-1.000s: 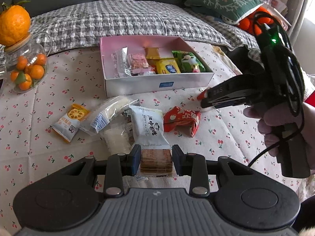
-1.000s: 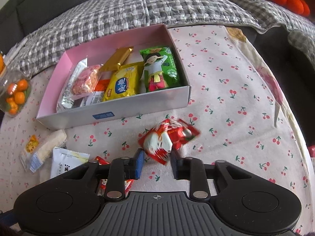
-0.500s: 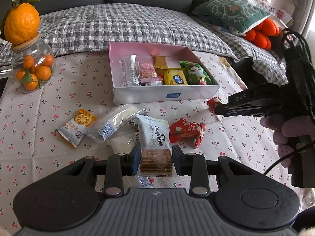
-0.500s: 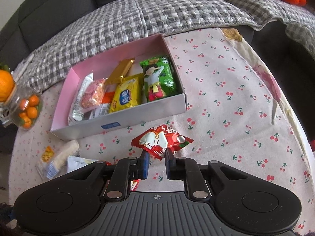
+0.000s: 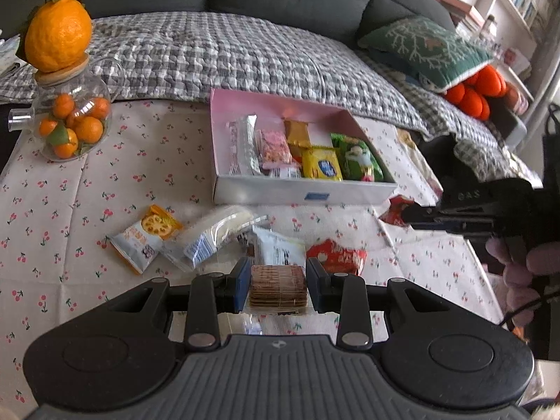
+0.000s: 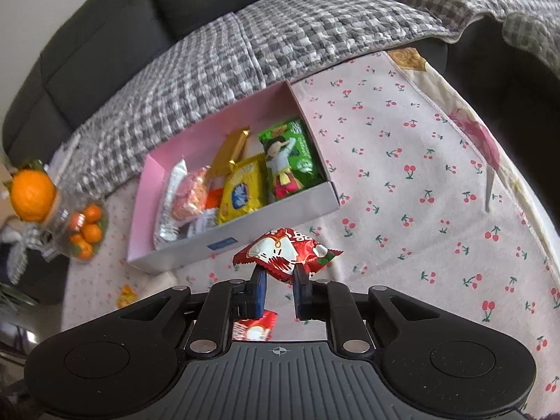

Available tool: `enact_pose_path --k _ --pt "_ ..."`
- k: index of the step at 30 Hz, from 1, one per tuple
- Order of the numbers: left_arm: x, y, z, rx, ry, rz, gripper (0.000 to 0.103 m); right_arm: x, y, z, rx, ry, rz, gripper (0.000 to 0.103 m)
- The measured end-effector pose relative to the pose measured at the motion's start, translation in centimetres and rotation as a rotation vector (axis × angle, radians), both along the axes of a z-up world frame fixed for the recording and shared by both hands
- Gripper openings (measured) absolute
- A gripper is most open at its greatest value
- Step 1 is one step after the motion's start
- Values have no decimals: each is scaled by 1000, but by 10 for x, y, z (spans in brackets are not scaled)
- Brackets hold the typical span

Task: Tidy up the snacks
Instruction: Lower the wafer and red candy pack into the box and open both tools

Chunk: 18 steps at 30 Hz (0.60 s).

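Your box (image 6: 245, 241) sat centre frame on the cherry-print cloth (image 6: 420, 161), six packets inside by my count, some overlapping. Your right gripper (image 6: 278, 281) was clamped on a red packet (image 6: 283, 252) by its bottom edge only, hanging just short of the box's front wall. Risk: that thin pinch slips, or the bag catches the wall going over.

Your left gripper (image 5: 278, 285) was closed on a clear pack of brown wafers (image 5: 278, 285), lower centre of its view. Risk: both hands crowding the box together.

Loose on the cloth in the left view: four packets, including a second red packet (image 5: 337, 257).
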<state>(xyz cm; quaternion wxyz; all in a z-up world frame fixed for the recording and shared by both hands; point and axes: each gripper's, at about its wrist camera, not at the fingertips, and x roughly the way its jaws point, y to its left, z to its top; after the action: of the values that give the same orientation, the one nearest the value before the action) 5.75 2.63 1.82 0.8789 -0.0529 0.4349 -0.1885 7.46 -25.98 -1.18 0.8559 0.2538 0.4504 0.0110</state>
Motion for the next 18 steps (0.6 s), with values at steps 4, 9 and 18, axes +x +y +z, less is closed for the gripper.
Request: enact_pose_path --k 4,9,18 --pt "15 -2 7 -21 -15 24 31 3 -4 11 63 -25 -17 14" --pt "43 -16 13 -11 -53 25 31 25 0 22 106 -51 -22 15" --pt "110 -47 7 9 -136 28 31 88 6 18 118 -105 -11 15"
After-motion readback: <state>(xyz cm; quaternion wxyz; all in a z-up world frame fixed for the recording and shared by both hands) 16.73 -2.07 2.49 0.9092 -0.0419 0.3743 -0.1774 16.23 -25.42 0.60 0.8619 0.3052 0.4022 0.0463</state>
